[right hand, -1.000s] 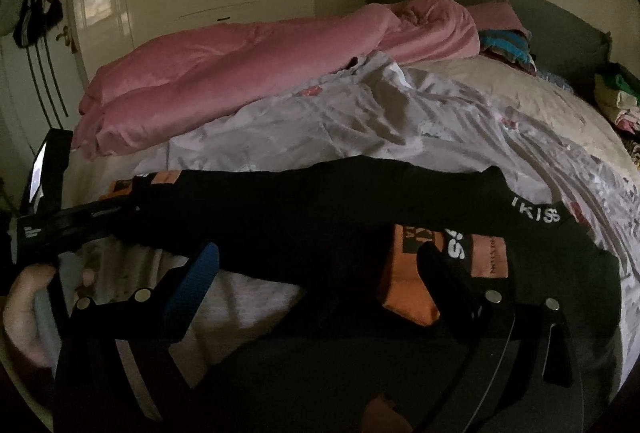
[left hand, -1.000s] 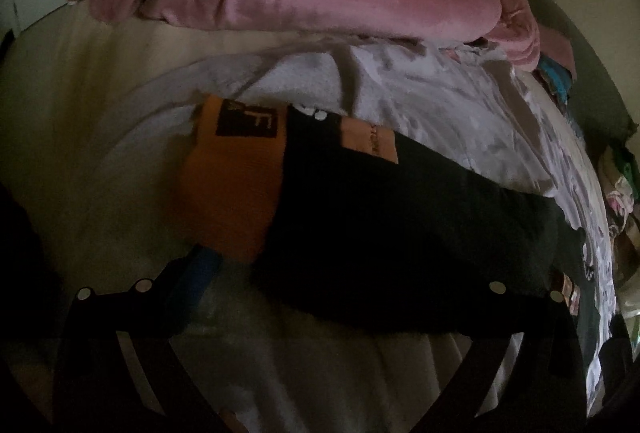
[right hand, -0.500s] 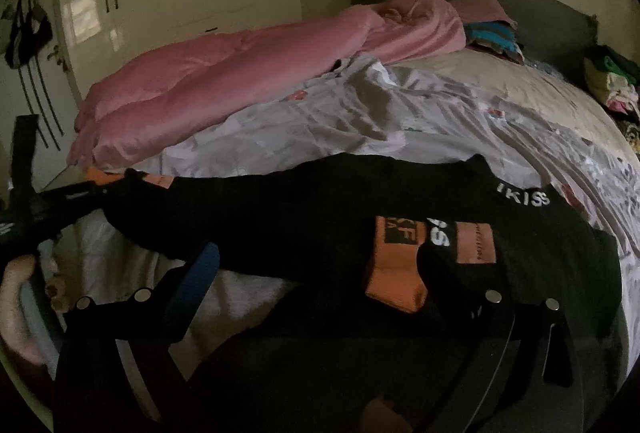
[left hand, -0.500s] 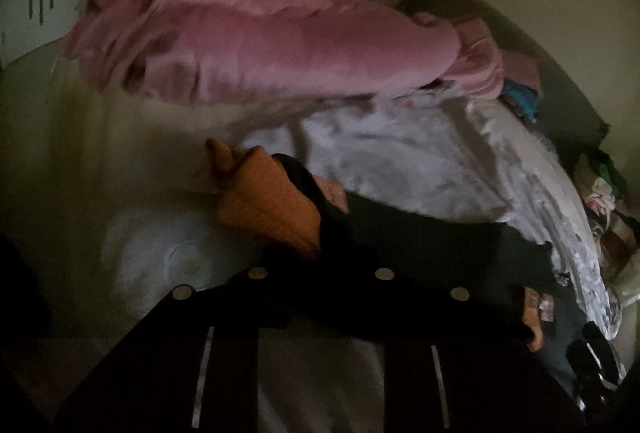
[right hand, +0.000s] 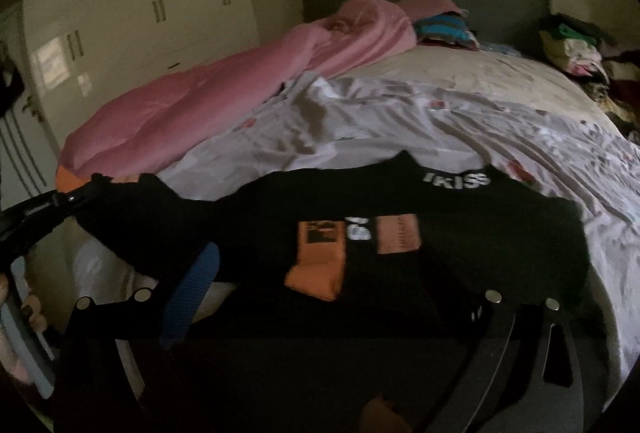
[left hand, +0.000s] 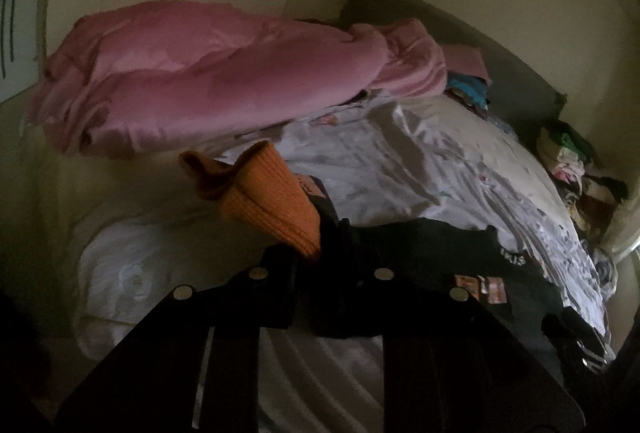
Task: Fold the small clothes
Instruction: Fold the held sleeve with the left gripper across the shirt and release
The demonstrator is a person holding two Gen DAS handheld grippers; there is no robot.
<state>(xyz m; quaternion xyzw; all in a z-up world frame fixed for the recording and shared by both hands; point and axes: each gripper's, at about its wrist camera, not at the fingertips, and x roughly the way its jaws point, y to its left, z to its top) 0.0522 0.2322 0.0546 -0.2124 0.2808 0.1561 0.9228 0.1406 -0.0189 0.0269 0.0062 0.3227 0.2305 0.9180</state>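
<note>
The left gripper [left hand: 316,273] is seen with its jaws pressed together on one sleeve of the black sweater [left hand: 448,253], just below the orange cuff [left hand: 264,201], which sticks up past the jaws toward 11 o'clock in the left wrist view. In the right wrist view that same gripper [right hand: 86,193] shows up at 9 o'clock, with the sleeve pulled out toward it and lifted off the bed.

The right gripper [right hand: 344,293] is held with its jaws well apart; one blue pad [right hand: 192,293] is visible on the finger at 8 o'clock, and nothing is gripped between them. The black sweater [right hand: 400,205] is spread just past them, lying flat on the sheet, with one white "IKISS" print at the neckline and a second orange cuff [right hand: 316,265] folded across the chest. So two orange cuffs can be counted in total, one per sleeve.

Further out, one crumpled white patterned sheet [right hand: 400,121] is laid under the sweater. One big pink duvet [right hand: 200,113] is bunched up at 10 o'clock. Two piles of clothes are spotted by the dark headboard [right hand: 500,1]: one with blue stuff [right hand: 444,29] at 12 o'clock, one mixed heap [right hand: 572,49] at 2 o'clock. White wardrobe doors [right hand: 140,13] are seen behind, too blurry to count properly.
</note>
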